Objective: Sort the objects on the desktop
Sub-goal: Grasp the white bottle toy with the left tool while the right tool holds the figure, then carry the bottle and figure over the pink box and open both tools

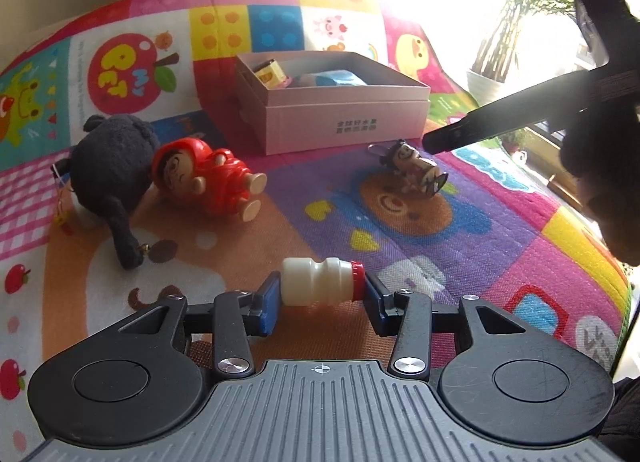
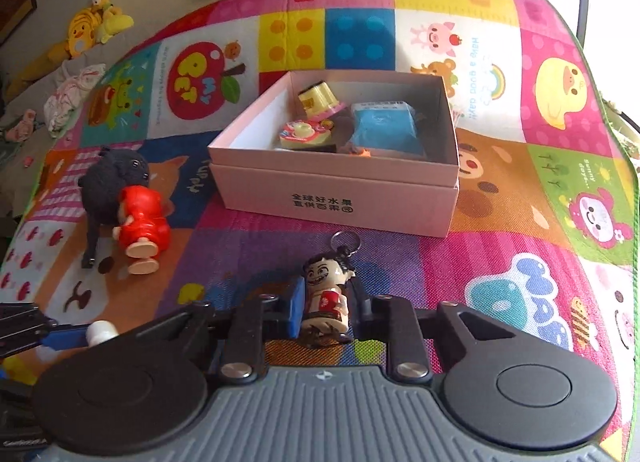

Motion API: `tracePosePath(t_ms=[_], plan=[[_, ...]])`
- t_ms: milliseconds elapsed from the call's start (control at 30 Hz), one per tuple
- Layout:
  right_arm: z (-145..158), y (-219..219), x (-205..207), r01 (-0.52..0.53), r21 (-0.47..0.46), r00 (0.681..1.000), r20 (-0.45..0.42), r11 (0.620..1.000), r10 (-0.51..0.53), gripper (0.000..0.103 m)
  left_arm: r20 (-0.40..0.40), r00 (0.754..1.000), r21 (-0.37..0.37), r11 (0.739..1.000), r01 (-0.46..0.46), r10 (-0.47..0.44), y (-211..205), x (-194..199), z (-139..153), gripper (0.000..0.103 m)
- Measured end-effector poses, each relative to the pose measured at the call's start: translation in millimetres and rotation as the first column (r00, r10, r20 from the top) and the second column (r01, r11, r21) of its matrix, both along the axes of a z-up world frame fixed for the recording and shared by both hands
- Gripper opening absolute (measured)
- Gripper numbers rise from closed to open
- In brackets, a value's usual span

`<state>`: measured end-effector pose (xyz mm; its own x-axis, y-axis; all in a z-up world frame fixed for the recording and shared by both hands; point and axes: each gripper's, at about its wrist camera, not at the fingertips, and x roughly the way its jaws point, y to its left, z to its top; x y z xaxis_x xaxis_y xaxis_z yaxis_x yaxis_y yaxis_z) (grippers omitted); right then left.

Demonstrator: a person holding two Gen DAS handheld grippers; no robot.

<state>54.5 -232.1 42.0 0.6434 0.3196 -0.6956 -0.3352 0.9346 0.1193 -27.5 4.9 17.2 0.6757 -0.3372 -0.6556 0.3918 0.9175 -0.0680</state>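
While the left tool [image 1: 320,294] grips a small white bottle [image 1: 318,282] end to end, right tool [image 2: 326,308] clamped on a keychain figurine [image 2: 326,302], pink box [image 2: 336,190] beyond on the colourful mat [image 2: 520,246].

Taking the box [image 2: 334,198] as landmark, seen from the right wrist camera: it sits on the mat [image 2: 500,254], and inside it lie a cup [image 2: 318,100], a round toy [image 2: 306,132] and a pouch [image 2: 384,128]. Left of the box a plush [image 2: 108,182] and a doll [image 2: 140,224] touch each other. Just before the box a keychain figure [image 2: 326,300] sits between the right gripper [image 2: 326,306] fingers. Farther before it and to the left, a bottle [image 1: 320,282] lies crosswise in the left gripper [image 1: 320,294].
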Motion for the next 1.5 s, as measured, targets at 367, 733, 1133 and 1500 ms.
tracePosePath(t_ms=[367, 733, 1133, 1500], plan=[[62, -19, -31, -0.028, 0.047, 0.986, 0.166, 0.999, 0.020, 0.035, 0.073, 0.997, 0.013, 0.999, 0.031, -0.032, -12, 13, 16, 0.048], [-35, 20, 20, 0.037, -0.055, 0.999, -0.008, 0.998, -0.038, 0.065, 0.022, 0.998, 0.015, 0.998, -0.057, 0.057, 8, 11, -4, 0.049], [-30, 18, 15, 0.006, -0.043, 1.000, -0.009, 0.999, -0.006, 0.028, 0.012, 0.998, 0.016, 0.998, -0.057, 0.056, 1, 16, -7, 0.055], [63, -25, -32, 0.004, 0.088, 0.984, 0.175, 0.996, -0.019, 0.028, 0.135, 0.991, 0.024, 1.000, 0.007, -0.010, -21, 32, 35, 0.048]])
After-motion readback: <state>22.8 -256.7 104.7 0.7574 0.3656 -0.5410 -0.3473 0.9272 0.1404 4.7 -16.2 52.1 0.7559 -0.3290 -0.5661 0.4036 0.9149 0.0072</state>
